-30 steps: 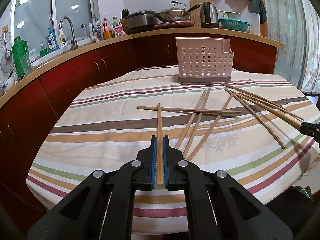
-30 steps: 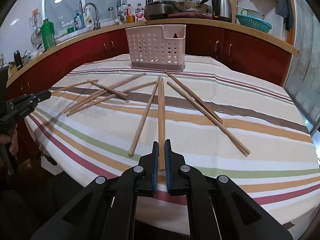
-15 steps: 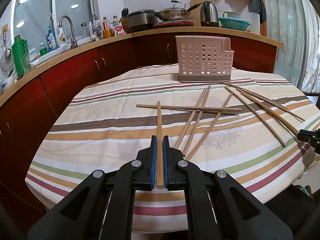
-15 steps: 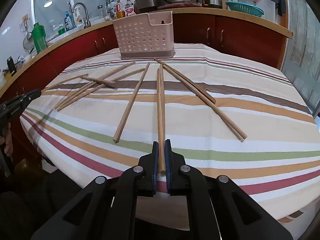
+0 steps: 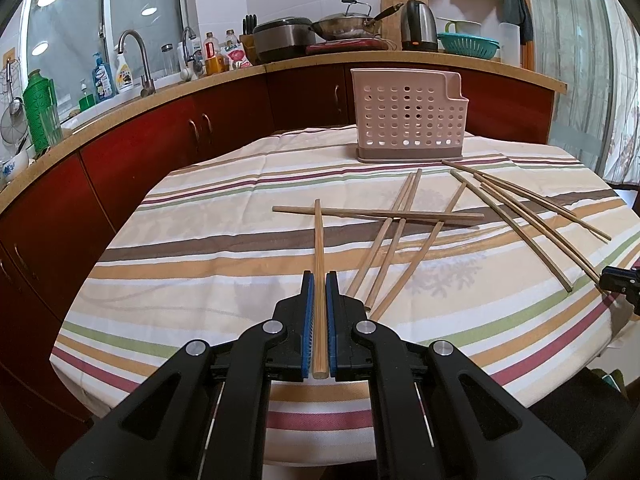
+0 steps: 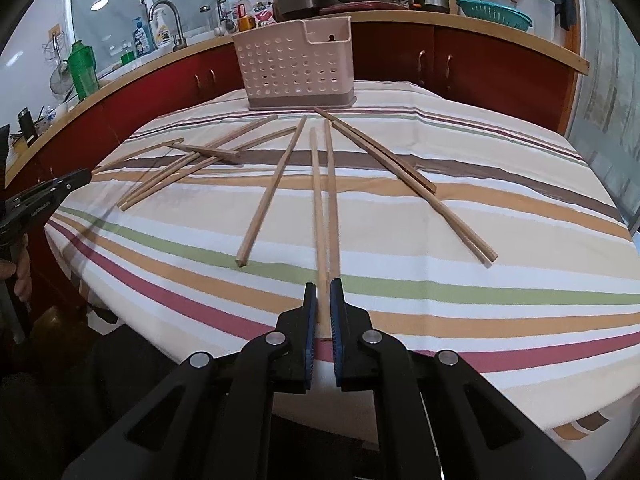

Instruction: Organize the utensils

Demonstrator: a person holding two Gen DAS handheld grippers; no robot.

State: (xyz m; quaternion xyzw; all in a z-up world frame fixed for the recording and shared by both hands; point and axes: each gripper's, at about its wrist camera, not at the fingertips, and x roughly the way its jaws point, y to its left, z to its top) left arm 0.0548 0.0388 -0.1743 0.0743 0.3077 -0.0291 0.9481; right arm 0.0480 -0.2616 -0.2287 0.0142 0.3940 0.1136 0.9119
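Several wooden chopsticks [image 5: 394, 213] lie scattered on the striped tablecloth [image 5: 200, 264]. A pink perforated utensil basket [image 5: 408, 116] stands at the table's far side and also shows in the right wrist view [image 6: 294, 66]. My left gripper [image 5: 319, 280] is shut on a chopstick [image 5: 318, 264] that points forward above the cloth. My right gripper [image 6: 322, 286] holds a chopstick [image 6: 318, 216] between its pads with a small gap showing; the stick's far part runs along the cloth beside another chopstick [image 6: 331, 184].
A red cabinet counter [image 5: 240, 76] with sink, bottles, pots and kettle curves behind the table. The other gripper shows at the right edge of the left wrist view [image 5: 620, 280] and at the left edge of the right wrist view [image 6: 44, 196]. The table edge is just below both grippers.
My right gripper has swung its chopstick and moved closer over the table; its pads now stand slightly wider apart. My left gripper has stayed nearly still with its chopstick.
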